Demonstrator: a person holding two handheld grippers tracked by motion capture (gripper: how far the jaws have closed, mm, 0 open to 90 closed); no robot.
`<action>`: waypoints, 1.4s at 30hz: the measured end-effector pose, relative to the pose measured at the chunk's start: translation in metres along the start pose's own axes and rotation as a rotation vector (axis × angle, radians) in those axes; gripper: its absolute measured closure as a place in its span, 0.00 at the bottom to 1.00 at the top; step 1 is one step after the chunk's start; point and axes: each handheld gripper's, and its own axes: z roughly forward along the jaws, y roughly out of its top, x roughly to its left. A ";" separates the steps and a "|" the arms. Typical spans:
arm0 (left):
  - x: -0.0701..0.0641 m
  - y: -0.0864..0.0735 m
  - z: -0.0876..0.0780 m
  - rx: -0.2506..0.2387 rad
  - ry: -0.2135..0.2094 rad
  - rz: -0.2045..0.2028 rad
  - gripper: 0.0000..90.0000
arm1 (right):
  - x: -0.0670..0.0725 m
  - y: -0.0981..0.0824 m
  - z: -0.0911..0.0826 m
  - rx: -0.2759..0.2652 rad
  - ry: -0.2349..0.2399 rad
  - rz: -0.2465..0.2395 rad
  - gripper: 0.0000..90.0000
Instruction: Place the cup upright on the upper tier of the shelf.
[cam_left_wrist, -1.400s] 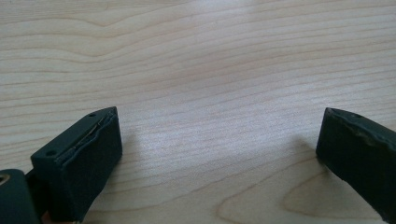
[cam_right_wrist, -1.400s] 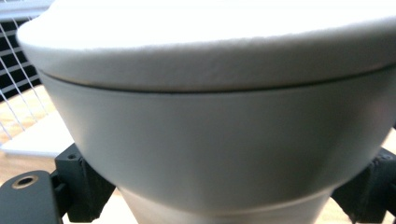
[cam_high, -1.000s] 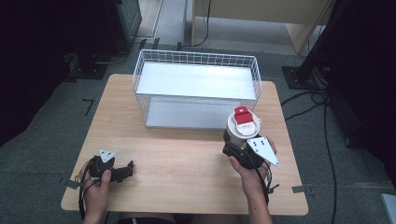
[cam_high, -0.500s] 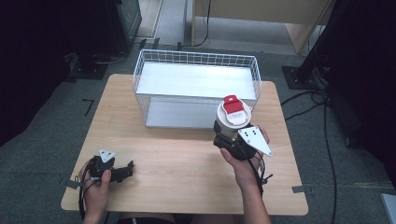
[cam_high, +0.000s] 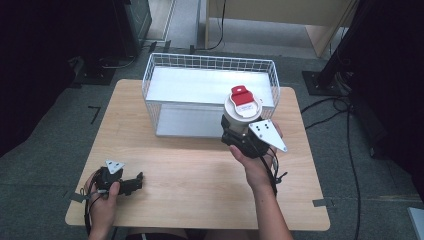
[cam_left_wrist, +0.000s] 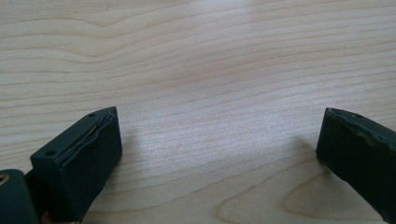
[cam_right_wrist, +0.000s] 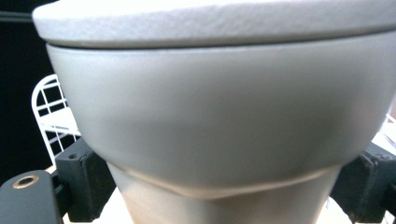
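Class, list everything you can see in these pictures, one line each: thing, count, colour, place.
Cup: one, grey with white lid and red tab, held above the table by the basket's front right.
Wire basket: one, white, at the table's far side.
Table: one, light wood, centre.
Cables: several, black, floor at right.
Right tongs: one, black, shut on the cup.
Left tongs: one, black, open, resting at the table's near left.
Hands: two, holding the tongs.

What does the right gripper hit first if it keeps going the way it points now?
Likely the near wall of the white wire basket. The right gripper, shut on the cup, points toward it from the table's near side. The cup is lifted, so it may clear the rim; depth is unclear.
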 end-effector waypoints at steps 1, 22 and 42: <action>0.000 0.000 0.000 0.001 0.000 0.001 0.01 | 0.001 0.002 0.002 -0.002 0.000 -0.002 0.10; 0.000 0.000 0.000 -0.003 0.000 -0.004 0.01 | 0.016 0.043 0.038 -0.057 0.020 -0.007 0.11; 0.000 0.000 0.001 -0.003 0.001 -0.002 0.01 | 0.027 0.056 0.087 -0.030 0.016 -0.025 0.11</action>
